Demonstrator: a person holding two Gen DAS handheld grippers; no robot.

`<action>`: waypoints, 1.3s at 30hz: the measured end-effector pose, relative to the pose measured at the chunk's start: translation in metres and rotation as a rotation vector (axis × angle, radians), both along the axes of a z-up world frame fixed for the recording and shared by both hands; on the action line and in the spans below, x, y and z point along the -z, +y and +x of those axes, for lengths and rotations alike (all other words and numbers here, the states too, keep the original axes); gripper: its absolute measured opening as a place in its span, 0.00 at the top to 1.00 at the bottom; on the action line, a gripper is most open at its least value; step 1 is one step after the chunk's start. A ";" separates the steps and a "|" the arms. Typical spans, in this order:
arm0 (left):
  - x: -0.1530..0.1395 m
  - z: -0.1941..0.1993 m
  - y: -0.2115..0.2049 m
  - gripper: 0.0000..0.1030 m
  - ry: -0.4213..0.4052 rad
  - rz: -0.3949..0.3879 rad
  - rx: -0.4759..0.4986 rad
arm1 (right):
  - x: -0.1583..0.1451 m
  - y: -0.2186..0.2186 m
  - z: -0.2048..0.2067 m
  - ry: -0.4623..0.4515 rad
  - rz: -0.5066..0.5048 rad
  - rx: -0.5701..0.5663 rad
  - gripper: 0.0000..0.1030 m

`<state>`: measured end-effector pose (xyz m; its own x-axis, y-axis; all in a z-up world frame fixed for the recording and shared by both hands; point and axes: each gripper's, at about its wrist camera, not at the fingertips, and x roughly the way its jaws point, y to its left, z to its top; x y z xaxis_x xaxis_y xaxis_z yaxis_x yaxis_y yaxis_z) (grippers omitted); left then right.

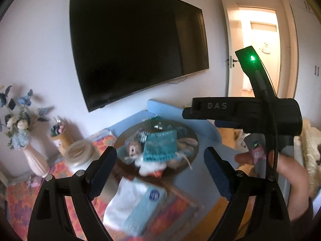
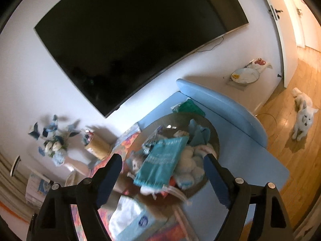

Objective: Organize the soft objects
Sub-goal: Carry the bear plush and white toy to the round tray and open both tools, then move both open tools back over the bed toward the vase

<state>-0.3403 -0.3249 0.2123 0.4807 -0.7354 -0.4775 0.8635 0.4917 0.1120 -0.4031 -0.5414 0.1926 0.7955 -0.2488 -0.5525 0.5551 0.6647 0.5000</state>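
A round brown basket [image 1: 188, 134] [image 2: 215, 140] holds a heap of soft things: a teal knitted cloth [image 1: 160, 145] [image 2: 162, 160], a small brown plush animal [image 1: 133, 148] [image 2: 134, 163] and white fluffy pieces [image 2: 190, 164]. My left gripper [image 1: 160, 170] is open and empty, held above and in front of the basket. My right gripper [image 2: 163, 177] is open and empty, also above the basket's near side. The right gripper's black body [image 1: 250, 112] shows at the right of the left wrist view, with a hand on it.
A blue-and-white tissue pack [image 1: 136, 206] [image 2: 136, 219] lies in front of the basket on a colourful cloth [image 1: 22, 204]. A vase of blue flowers [image 1: 20, 124], a jar [image 1: 62, 138], a light blue table [image 2: 250, 156], a wall TV [image 1: 136, 46] and a white dog [image 2: 303, 118] surround it.
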 end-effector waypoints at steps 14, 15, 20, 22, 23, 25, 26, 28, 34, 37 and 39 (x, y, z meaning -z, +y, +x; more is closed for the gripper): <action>-0.001 0.051 0.157 0.14 0.000 -0.017 -0.286 | 0.017 0.153 0.008 0.102 -0.160 -0.371 0.17; 0.001 0.063 0.170 0.14 0.016 -0.017 -0.324 | 0.019 0.162 0.012 0.100 -0.162 -0.411 0.17; 0.015 0.125 0.232 0.14 0.069 -0.009 -0.536 | 0.024 0.226 0.047 0.141 -0.260 -0.588 0.17; 0.023 0.144 0.256 0.14 0.074 0.011 -0.625 | 0.027 0.249 0.063 0.131 -0.268 -0.653 0.17; 0.027 0.151 0.264 0.14 0.077 0.018 -0.654 | 0.029 0.258 0.071 0.126 -0.265 -0.679 0.17; 0.039 0.170 0.283 0.14 0.083 0.031 -0.716 | 0.035 0.276 0.092 0.129 -0.263 -0.713 0.17; 0.045 0.177 0.292 0.14 0.089 0.030 -0.731 | 0.040 0.285 0.105 0.134 -0.258 -0.722 0.16; 0.065 0.200 0.307 0.12 0.110 0.038 -0.772 | 0.052 0.299 0.133 0.155 -0.228 -0.745 0.16; 0.145 0.258 0.327 0.11 0.171 0.166 -0.862 | 0.103 0.333 0.239 0.236 -0.157 -0.739 0.16; 0.168 0.274 0.333 0.11 0.206 0.156 -0.846 | 0.121 0.347 0.275 0.267 -0.242 -0.697 0.16; 0.175 0.285 0.336 0.11 0.213 0.135 -0.831 | 0.134 0.352 0.296 0.249 -0.290 -0.655 0.16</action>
<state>-0.0550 0.0108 0.0372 0.7273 -0.1163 -0.6764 0.2401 0.9664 0.0920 -0.1073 -0.1890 0.0585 0.6909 0.0688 -0.7197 0.0756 0.9831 0.1665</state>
